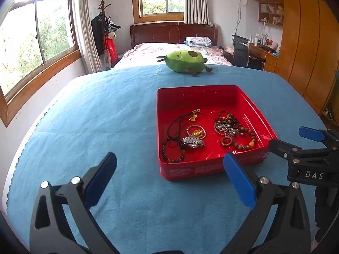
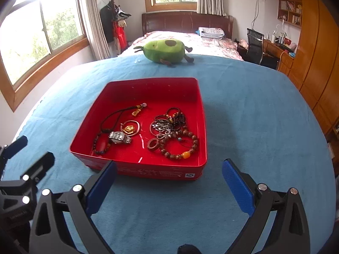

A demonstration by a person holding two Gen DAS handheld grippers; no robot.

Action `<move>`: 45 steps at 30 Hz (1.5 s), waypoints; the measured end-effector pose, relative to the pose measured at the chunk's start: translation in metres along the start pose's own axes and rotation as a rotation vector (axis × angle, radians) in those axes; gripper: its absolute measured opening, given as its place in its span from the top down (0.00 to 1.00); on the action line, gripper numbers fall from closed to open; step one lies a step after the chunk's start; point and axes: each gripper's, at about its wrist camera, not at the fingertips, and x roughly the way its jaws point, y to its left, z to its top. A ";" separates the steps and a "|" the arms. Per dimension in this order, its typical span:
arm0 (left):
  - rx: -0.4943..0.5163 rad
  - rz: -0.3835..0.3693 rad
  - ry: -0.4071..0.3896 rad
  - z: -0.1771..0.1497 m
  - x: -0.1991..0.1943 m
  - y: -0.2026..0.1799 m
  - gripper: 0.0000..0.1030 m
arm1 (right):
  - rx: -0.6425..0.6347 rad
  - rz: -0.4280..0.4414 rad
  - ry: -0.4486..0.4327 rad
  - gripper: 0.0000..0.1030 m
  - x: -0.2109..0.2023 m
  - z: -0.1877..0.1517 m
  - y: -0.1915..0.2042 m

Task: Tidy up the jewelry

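A red tin tray rests on the blue cloth and holds the jewelry. Inside lie a metal watch, a gold pendant in a ring, a black cord necklace, a dark bead bracelet, a brown bead bracelet and a tangle of chains. My left gripper stands open just short of the tray's near left corner, nothing between its fingers. My right gripper is open before the tray's near wall, also empty.
A green avocado plush lies at the far edge of the blue cloth. A bed, a desk with chair and wooden wardrobes stand behind. The right gripper shows at the left view's right edge.
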 end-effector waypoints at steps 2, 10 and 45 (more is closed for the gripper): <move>-0.012 0.003 0.010 0.001 0.005 0.003 0.03 | 0.003 -0.006 0.007 0.04 0.004 0.000 -0.001; -0.034 0.024 0.060 -0.001 0.028 0.012 0.03 | -0.002 -0.009 0.022 0.04 0.008 -0.003 0.000; -0.039 0.018 0.097 0.000 0.035 0.021 0.03 | 0.005 -0.036 0.057 0.04 0.020 -0.010 -0.001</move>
